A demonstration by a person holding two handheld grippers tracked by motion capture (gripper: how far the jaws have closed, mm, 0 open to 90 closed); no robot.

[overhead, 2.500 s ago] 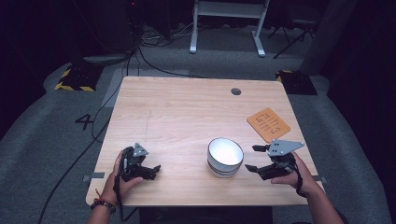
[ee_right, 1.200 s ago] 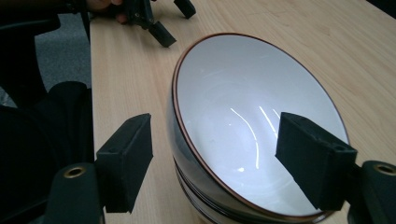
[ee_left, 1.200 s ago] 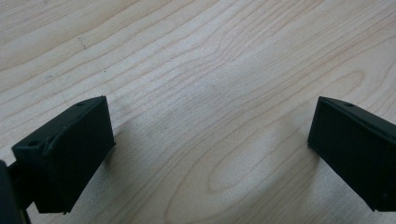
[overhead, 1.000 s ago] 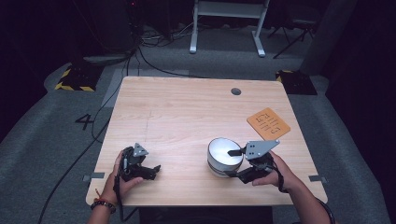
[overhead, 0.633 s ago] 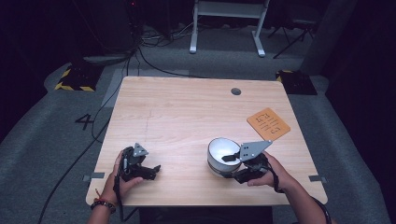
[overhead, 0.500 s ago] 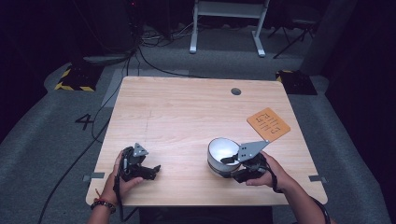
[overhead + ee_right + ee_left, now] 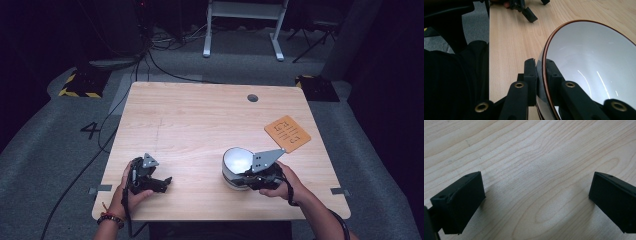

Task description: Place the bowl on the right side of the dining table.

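Bowl (image 7: 236, 161) on the table (image 7: 200, 120) at near right, right gripper (image 7: 250, 178) at its near rim with one jaw inside and one outside, card (image 7: 287, 133) farther right behind it, left gripper (image 7: 161, 182) at near left, well apart from the bowl

Left black two-jaw gripper (image 7: 165, 181) jaws wide apart, pointing 3 o'clock; right black gripper (image 7: 540, 75) jaws just closed, pointing 9 o'clock.

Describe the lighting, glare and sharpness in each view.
High view: the table is lit, the floor around it dark, the picture slightly soft. Left gripper view: even light, soft shadows under the black jaws. Right gripper view: bright streaks of glare inside the bowl; the nearest jaw parts are blurred.
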